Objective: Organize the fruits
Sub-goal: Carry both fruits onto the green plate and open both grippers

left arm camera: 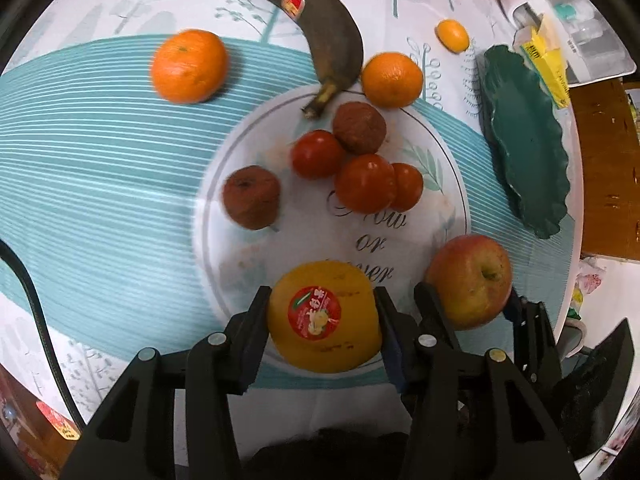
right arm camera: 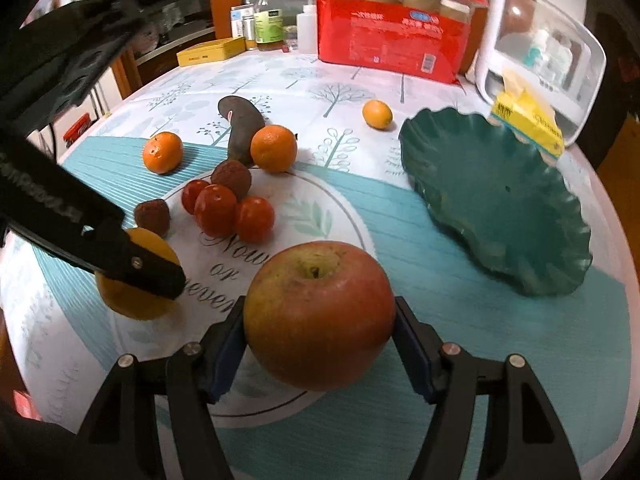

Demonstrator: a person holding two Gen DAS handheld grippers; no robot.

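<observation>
A yellow fruit with a red sticker [left arm camera: 324,316] sits at the near edge of the white circle printed on the tablecloth [left arm camera: 452,184]. My left gripper [left arm camera: 321,300] is shut on it, one pad on each side. A red-yellow apple [right arm camera: 320,312] is just to its right, with my right gripper [right arm camera: 320,308] shut on it. In the left wrist view the apple [left arm camera: 472,280] shows between the right gripper's fingers [left arm camera: 430,300]. In the right wrist view one left finger [right arm camera: 152,272] lies across the yellow fruit [right arm camera: 136,300].
Three red tomatoes [left arm camera: 364,184] and two brown wrinkled fruits [left arm camera: 252,196] lie on the circle. Beyond them are a dark banana [left arm camera: 320,28], two oranges [left arm camera: 188,66] and a small orange fruit [left arm camera: 452,35]. A green leaf-shaped dish [right arm camera: 496,196] stands at right; boxes and bottles [right arm camera: 392,40] line the back.
</observation>
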